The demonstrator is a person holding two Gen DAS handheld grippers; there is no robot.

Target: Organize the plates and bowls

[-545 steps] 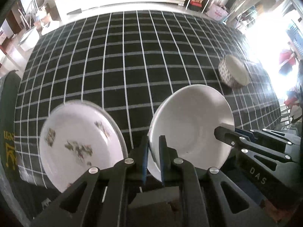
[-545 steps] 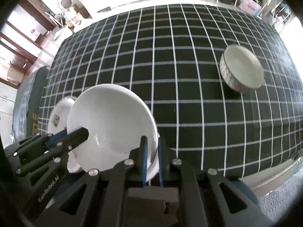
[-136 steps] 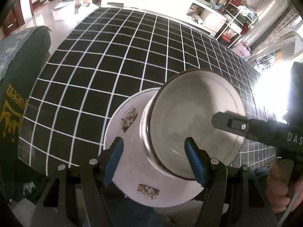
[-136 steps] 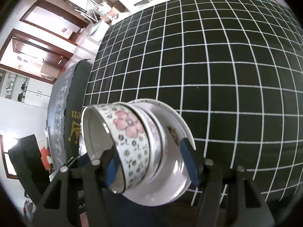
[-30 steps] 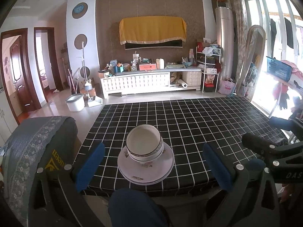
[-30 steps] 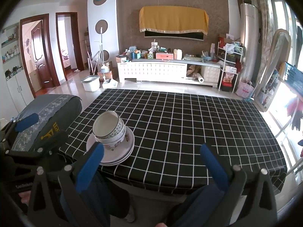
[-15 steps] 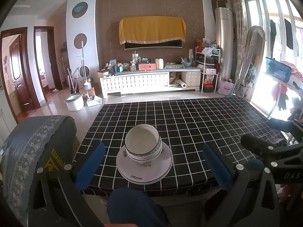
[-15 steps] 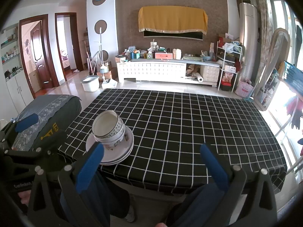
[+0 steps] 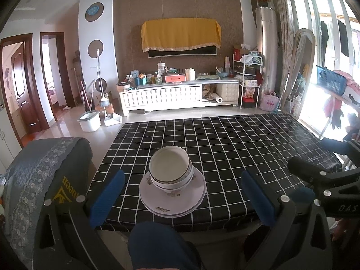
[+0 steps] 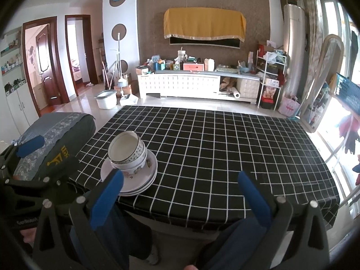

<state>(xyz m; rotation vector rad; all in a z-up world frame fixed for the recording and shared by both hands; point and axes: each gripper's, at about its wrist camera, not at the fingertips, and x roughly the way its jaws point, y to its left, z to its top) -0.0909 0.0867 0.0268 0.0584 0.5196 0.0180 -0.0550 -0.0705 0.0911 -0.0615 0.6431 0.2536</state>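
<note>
Stacked bowls (image 9: 170, 168) (image 10: 127, 153) sit nested on stacked white floral plates (image 9: 172, 199) (image 10: 137, 180), near the front left edge of the black checked table (image 9: 247, 139) (image 10: 225, 148). The top bowl has a patterned outer wall. My left gripper (image 9: 181, 196) is open, pulled back off the table, with the stack seen between its blue pads. My right gripper (image 10: 180, 193) is open too, empty, back from the table's front edge with the stack to its left. Each view shows the other gripper at its side edge.
A grey cushioned chair (image 9: 40, 171) (image 10: 56, 132) stands at the table's left. The person's blue-clad legs (image 9: 157, 245) are below the front edge. A white cabinet (image 9: 177, 94), a bucket (image 9: 90, 120) and a broom stand beyond the table. A window is at the right.
Over the earlier frames a bowl went onto the plates and the patterned bowl went on top; both grippers let go and drew back. In the last second almost nothing moved.
</note>
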